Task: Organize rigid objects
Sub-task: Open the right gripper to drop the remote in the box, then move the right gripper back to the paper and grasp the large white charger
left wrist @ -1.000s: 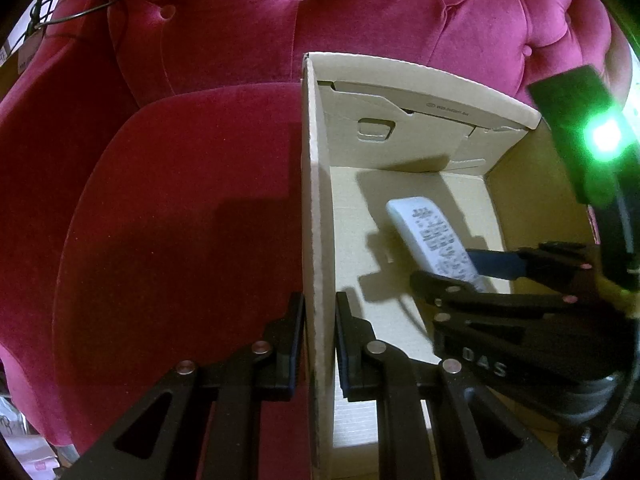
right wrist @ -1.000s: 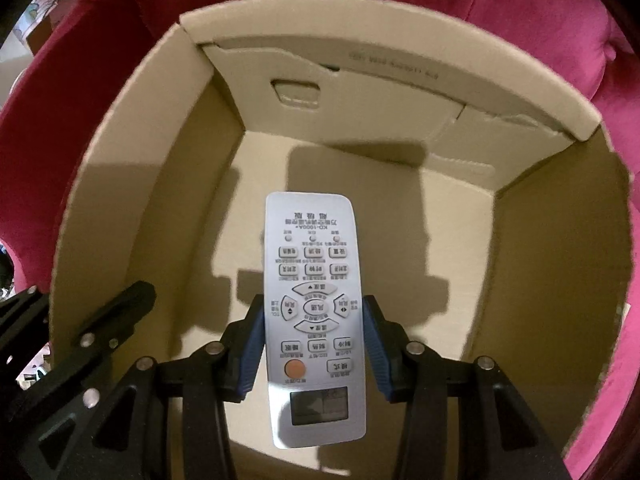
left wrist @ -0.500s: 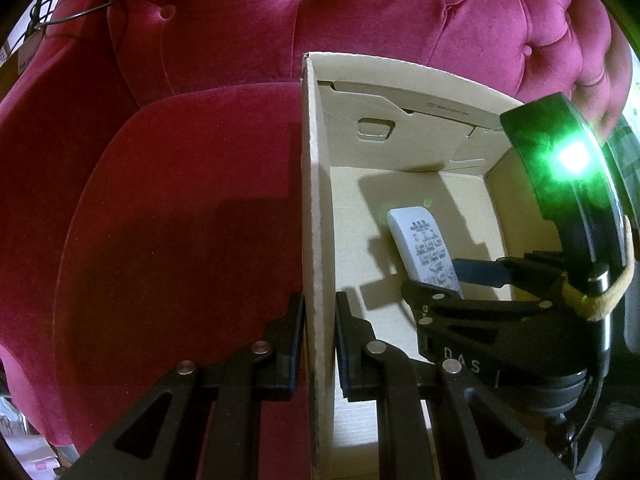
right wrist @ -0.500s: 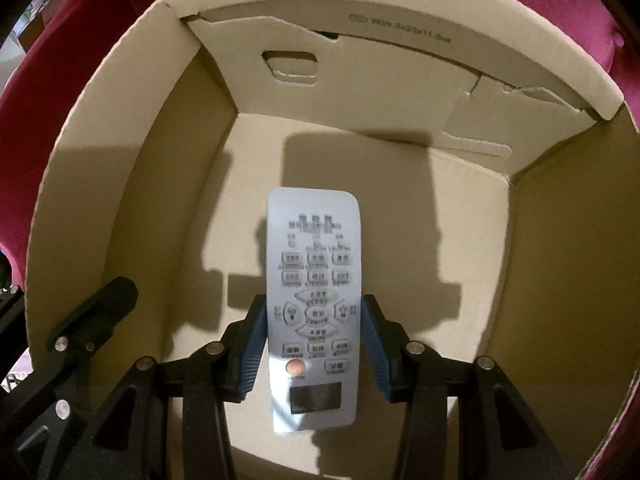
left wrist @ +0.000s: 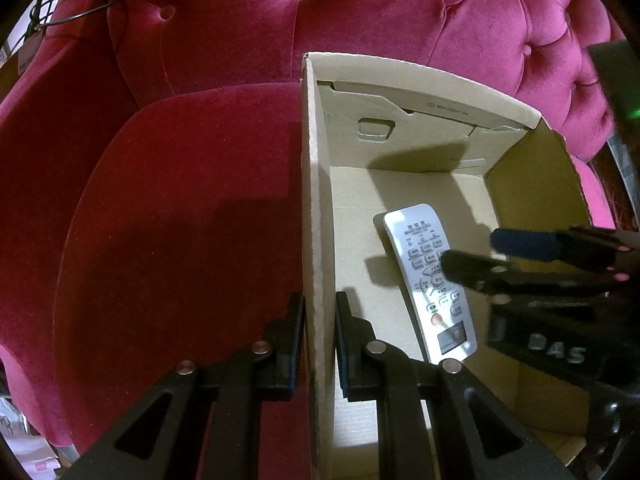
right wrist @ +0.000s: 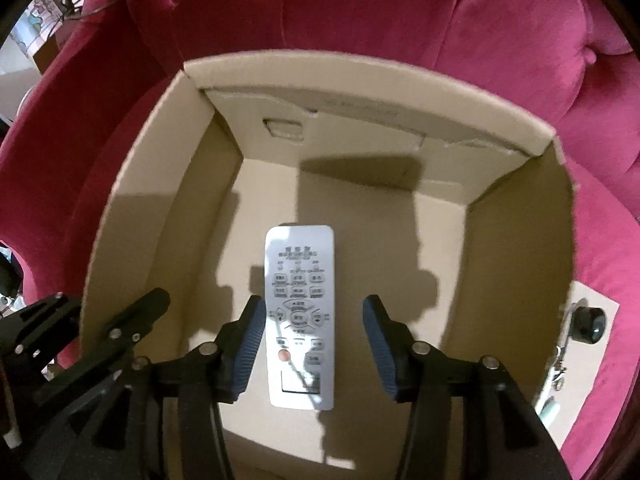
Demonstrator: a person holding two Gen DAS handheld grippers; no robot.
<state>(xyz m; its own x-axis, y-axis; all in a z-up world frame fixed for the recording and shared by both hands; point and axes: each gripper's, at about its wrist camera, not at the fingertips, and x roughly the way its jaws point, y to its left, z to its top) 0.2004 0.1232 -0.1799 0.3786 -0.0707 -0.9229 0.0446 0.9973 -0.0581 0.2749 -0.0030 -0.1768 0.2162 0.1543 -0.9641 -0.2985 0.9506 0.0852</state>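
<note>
The box [right wrist: 132, 216] is plain brown cardboard, matt, with a slightly rough corrugated edge. The remote control [right wrist: 300, 312] looks like smooth light grey plastic with a faint shine, and its small screen at the near end is glossy. The armchair [left wrist: 180, 200] is covered with crimson velvet cloth, soft and a little shiny, with tufted buttons. The gripper fingers [right wrist: 252, 344] are matt black plastic with ribbed blue pads and small metal rivets.

A pink tufted velvet sofa [right wrist: 400, 20] carries an open cardboard box [right wrist: 360, 76] on its seat cushion.
</note>
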